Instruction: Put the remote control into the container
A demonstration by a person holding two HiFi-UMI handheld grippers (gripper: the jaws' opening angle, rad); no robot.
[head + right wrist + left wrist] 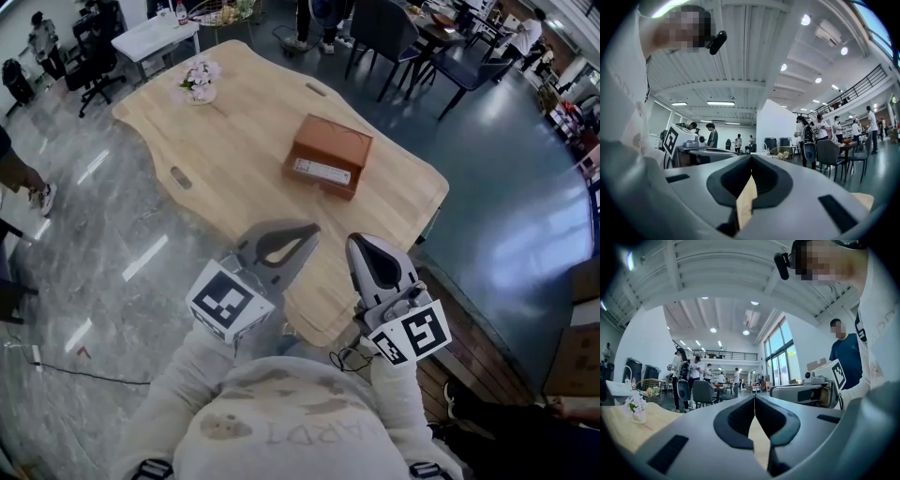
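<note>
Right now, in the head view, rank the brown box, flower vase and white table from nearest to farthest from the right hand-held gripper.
1. Brown box, centre, just ahead of the right hand-held gripper.
2. Flower vase, farther back on the left.
3. White table, beyond the vase, upper left.

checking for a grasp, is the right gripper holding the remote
No, the right gripper is shut on nothing; the remote control lies away at the container.
</note>
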